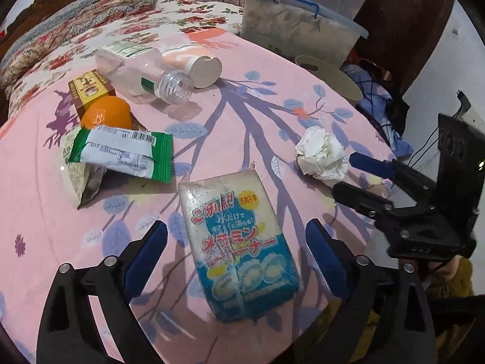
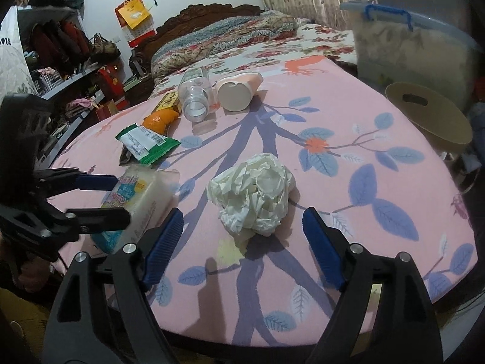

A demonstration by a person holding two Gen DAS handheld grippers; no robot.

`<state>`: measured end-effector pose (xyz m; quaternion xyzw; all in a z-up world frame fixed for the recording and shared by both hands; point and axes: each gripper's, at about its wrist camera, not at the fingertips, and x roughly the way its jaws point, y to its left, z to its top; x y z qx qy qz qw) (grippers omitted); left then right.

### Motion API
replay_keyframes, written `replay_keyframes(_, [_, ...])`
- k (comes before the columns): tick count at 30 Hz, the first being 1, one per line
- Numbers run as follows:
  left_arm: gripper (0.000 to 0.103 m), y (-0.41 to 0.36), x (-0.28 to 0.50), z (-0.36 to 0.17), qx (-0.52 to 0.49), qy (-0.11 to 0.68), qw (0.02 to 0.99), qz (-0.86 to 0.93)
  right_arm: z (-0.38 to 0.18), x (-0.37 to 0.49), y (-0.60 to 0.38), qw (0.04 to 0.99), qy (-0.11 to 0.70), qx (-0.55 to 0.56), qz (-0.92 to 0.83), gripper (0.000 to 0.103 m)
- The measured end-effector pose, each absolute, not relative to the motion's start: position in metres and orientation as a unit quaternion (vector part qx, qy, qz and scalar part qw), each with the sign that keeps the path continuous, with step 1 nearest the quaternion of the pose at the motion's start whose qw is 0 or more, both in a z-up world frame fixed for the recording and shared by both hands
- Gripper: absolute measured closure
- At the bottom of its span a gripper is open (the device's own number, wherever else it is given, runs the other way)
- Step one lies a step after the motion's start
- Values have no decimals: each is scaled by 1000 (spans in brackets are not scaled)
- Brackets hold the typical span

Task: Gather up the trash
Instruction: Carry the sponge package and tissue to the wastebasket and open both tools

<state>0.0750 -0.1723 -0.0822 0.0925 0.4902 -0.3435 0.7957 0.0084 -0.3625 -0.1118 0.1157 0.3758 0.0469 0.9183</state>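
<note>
A blue-and-white sponge pack (image 1: pixel 239 242) with red lettering lies on the pink leaf-print cloth (image 1: pixel 251 115). My left gripper (image 1: pixel 236 224) stands open around the pack, with a gap at each blue pad. A crumpled white tissue (image 2: pixel 251 194) lies to the right of the pack. My right gripper (image 2: pixel 242 212) is open on either side of the tissue without pressing on it. In the left wrist view the right gripper (image 1: pixel 344 173) reaches in from the right beside the tissue (image 1: pixel 321 151). In the right wrist view the left gripper (image 2: pixel 122 197) straddles the pack (image 2: pixel 142 194).
Farther back lie a green-white wrapper (image 1: pixel 121 151), a bag under it (image 1: pixel 78 179), an orange (image 1: pixel 106 113), a yellow-brown box (image 1: pixel 91 88), a clear bottle (image 1: pixel 142 75) and a pink tube with a white cap (image 1: pixel 200 66). A lidded plastic bin (image 1: pixel 300 30) and a tan disc (image 1: pixel 330 75) stand at the far right.
</note>
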Motion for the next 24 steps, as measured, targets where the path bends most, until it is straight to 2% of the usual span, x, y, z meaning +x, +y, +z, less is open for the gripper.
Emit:
replay_keyframes(16, [16,-182,69,-100,121,530,781,-308,-123,17,-369,917,375,124,50,22])
replay_keyframes(18, [25,-182,67,-99,123,526,784,-306,-123,18,-370,918,374,125,50,22])
replay_keyframes(19, [39,-183,66,-98,125,523,786,-306,-124,19,-370,918,373,125,53,27])
replay_keyframes(20, [39,-184,66,-97,126,521,784,-312,-125,20,-370,918,373,125,56,35])
replay_keyframes(21, [41,-184,65,-95,122,520,783,-319,-127,22,-370,915,378,124,63,60])
replay_keyframes(24, [42,-189,66,-89,115,516,780,-334,-129,21,-373,915,372,136,74,64])
